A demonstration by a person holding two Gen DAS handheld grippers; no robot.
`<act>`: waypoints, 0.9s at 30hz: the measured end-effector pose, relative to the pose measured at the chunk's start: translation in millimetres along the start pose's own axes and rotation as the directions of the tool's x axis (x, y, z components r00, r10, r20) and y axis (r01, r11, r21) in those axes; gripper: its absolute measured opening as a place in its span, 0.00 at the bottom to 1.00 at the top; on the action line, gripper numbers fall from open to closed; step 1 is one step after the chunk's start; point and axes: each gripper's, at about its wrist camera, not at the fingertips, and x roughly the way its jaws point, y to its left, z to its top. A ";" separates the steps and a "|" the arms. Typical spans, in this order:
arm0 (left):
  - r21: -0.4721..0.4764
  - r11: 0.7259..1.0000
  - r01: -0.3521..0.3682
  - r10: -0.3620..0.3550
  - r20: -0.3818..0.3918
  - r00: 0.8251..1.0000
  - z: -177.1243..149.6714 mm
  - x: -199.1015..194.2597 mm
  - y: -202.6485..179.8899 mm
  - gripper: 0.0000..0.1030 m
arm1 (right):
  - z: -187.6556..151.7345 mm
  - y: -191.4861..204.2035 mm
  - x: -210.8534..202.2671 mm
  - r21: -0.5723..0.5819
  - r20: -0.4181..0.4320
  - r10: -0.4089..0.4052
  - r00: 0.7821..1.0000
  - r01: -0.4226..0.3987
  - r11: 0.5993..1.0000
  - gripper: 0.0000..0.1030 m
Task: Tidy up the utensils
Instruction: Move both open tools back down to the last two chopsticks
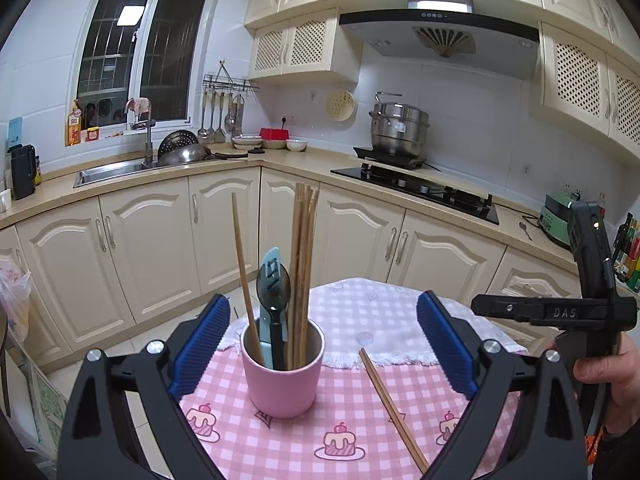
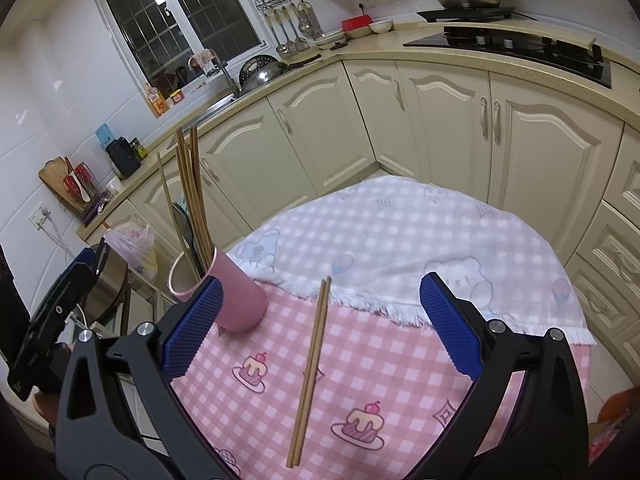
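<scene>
A pink cup [image 1: 282, 372] stands on the pink checked tablecloth [image 1: 304, 436]. It holds several wooden chopsticks [image 1: 302, 272], a dark spoon [image 1: 274, 292] and a light blue utensil. My left gripper [image 1: 322, 344] is open, with the cup between its blue pads. A loose pair of chopsticks [image 2: 312, 368] lies flat on the cloth, right of the cup [image 2: 236, 300]. My right gripper [image 2: 320, 328] is open above that pair, nothing held. The right gripper's black body [image 1: 576, 312] shows at the right of the left wrist view, held by a hand [image 1: 608, 376].
A white checked cloth [image 2: 392, 236] covers the table's far half. Cream kitchen cabinets [image 1: 160, 248] ring the table closely. On the counter are a sink [image 1: 116, 170], a stove [image 1: 420, 188] and a steel pot [image 1: 398, 126]. A plastic bag [image 2: 132, 244] sits at the left.
</scene>
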 end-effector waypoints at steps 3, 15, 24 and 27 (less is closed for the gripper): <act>0.013 1.000 -0.002 0.003 -0.011 1.000 -3.6 -0.5 -4.6 0.90 | -6.6 0.0 0.1 -0.007 -0.011 -0.011 1.000 0.011 1.000 0.94; 0.017 1.000 -0.015 0.016 -0.111 0.994 -32.5 11.2 -11.9 0.90 | -48.2 -1.6 26.7 -0.078 -0.130 -0.069 0.989 0.059 0.995 0.94; 0.005 0.999 -0.037 0.037 -0.197 0.980 -55.0 27.2 -10.5 0.90 | -83.0 6.0 62.6 -0.209 -0.247 -0.167 0.955 0.116 0.971 0.94; 0.003 0.999 -0.047 0.047 -0.228 0.973 -63.4 33.2 -9.4 0.90 | -90.9 6.7 73.7 -0.228 -0.276 -0.186 0.943 0.124 0.966 0.94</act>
